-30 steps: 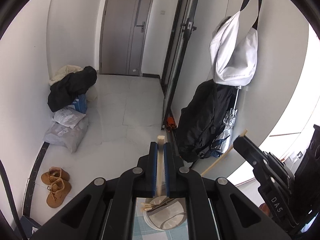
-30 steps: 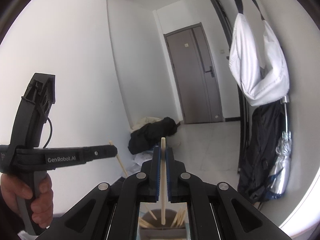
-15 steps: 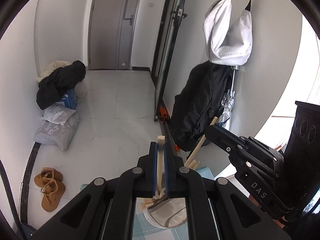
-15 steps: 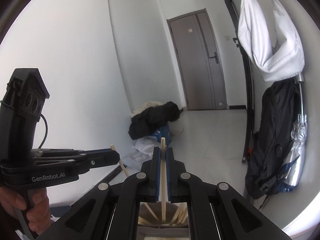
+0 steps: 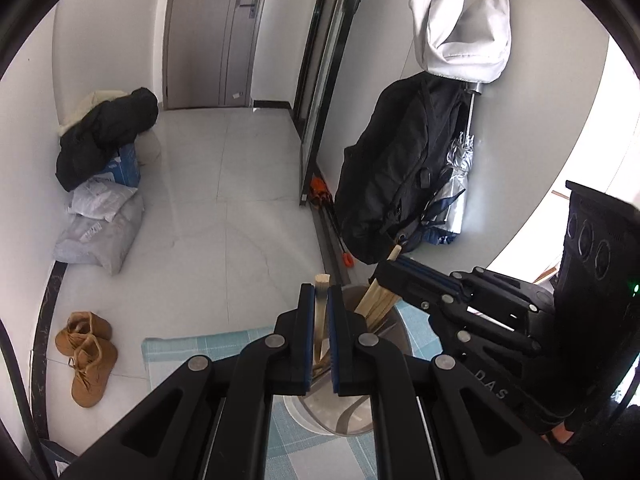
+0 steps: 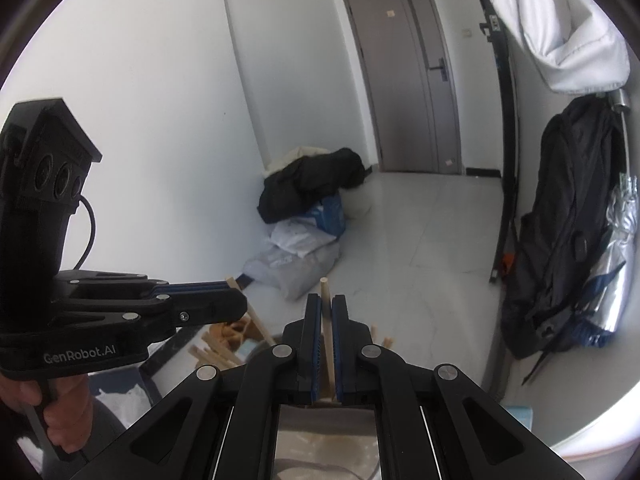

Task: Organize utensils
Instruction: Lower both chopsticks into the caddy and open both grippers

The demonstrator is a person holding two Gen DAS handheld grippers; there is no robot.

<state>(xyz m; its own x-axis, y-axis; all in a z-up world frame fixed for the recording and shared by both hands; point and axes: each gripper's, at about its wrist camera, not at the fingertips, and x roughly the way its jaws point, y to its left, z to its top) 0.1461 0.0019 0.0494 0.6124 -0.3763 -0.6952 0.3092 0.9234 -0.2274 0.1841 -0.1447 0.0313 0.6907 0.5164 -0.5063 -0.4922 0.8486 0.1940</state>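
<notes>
Now both grippers have sunk toward the cup (image 5: 394,322); left fingers (image 5: 307,320) clamp a chopstick (image 5: 320,308), right fingers (image 6: 314,344) another stick (image 6: 327,328); release likely next.

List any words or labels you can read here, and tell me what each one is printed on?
"GenRobot.AI": on the side of the left hand-held gripper, seen from the right wrist view.
"DAS": on the side of the right hand-held gripper, seen from the left wrist view.
Print on the grey parcels and blue box: too small to read.
</notes>
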